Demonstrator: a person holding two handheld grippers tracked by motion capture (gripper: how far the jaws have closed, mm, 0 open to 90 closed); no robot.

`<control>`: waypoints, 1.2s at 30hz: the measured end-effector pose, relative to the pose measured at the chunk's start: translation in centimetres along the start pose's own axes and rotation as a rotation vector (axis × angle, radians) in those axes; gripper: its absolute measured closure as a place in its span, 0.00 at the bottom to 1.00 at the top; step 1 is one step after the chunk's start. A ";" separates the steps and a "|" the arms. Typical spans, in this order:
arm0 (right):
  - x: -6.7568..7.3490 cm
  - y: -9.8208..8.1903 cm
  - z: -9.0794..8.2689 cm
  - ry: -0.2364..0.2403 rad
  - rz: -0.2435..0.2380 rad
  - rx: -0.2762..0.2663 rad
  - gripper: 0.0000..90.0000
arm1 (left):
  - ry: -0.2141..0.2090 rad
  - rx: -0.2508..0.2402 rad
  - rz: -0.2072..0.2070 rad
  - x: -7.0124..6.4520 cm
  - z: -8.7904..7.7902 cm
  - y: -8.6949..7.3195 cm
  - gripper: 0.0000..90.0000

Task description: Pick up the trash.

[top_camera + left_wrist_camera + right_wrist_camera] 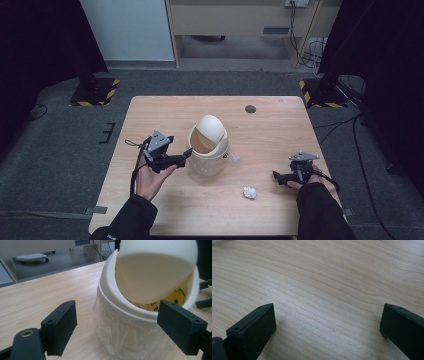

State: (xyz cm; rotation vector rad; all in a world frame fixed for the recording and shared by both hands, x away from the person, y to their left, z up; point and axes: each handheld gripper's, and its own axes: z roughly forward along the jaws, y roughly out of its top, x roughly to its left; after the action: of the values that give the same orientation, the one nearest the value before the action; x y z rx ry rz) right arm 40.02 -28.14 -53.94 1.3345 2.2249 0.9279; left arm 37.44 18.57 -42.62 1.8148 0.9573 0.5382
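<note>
1. Grey carpet surrounds a pale wooden worktop point(160, 115), and the one landmark on it is a small cream bin point(208, 150) with a swing lid, standing near the middle.
2. That bin has a clear plastic liner point(120, 340) bunched under its rim, and its lid point(155, 272) is tipped so the mouth gapes toward the left gripper point(186, 155); something yellow lies inside.
3. Held just left of the bin, the left gripper has its fingers point(60, 326) spread to either side of the bin's wall, pinching nothing. It looks placed there to steady the bin or hold the lid back.
4. A crumpled paper ball point(249, 192) lies in front of the bin and to its right, apart from it. This is probably what belongs in the bin.
5. Well right of the bin, the right gripper point(277, 178) sits low over bare wood, fingers point(254, 332) spread and empty, pointing back toward the ball as if ready to collect it.
</note>
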 end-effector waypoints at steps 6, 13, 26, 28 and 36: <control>0.0 0.0 0.0 0.000 0.001 0.000 0.01 | -0.033 0.000 0.009 -1.1 -1.3 -1.6 0.17; 0.0 0.0 0.0 0.000 0.001 0.000 0.01 | -0.075 0.015 0.015 -2.2 -1.9 -3.0 0.18; 0.0 0.0 0.0 0.000 0.000 0.000 0.01 | -0.143 0.094 0.018 -4.8 -0.4 -4.8 0.23; 0.0 0.0 0.0 0.000 0.000 0.000 0.01 | -0.159 0.109 0.025 -5.3 0.0 -5.1 0.23; 0.0 0.0 0.0 0.000 0.001 0.000 0.01 | -0.212 0.153 0.073 -7.3 1.3 -5.5 0.25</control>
State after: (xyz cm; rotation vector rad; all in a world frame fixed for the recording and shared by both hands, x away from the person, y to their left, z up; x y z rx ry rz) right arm 40.01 -28.14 -53.94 1.3359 2.2246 0.9278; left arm 32.06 13.15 -47.75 2.0049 0.8081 0.3148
